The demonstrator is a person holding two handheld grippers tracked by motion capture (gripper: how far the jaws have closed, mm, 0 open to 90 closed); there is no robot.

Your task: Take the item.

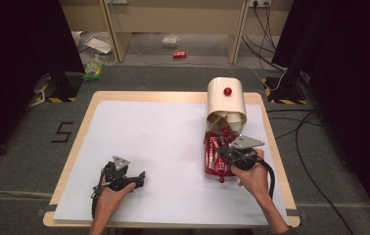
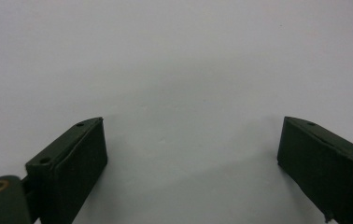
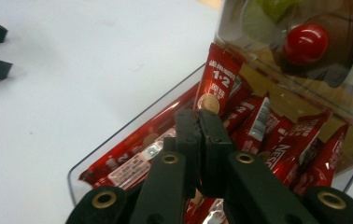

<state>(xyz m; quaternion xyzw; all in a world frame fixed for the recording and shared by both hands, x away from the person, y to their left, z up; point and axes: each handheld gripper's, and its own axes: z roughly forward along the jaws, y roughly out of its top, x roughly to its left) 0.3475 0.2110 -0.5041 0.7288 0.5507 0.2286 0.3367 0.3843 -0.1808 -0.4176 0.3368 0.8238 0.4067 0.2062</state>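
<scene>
1. At the left of the desk (image 1: 124,117), on its white sheet, the left gripper (image 1: 139,177) rests in the person's hand with its jaws spread wide and nothing between them, well apart from the work.
2. Over at the right, the right gripper (image 3: 201,122) has its jaws pressed together on the lower end of one red sachet (image 3: 221,79), which stands up out of the clear box (image 3: 132,130).
3. That box sits near the desk's right edge, just in front of a cream lid (image 1: 226,97) with a red knob (image 1: 227,91), tipped back behind it.
4. I judge the sachet light, thin and limp; its glossy foil may slide, so a pinch on the flat sealed end is the best hold.
5. It is a narrow stick pack, red with white lettering and a round tan picture, like the many others lying loose beneath it.
</scene>
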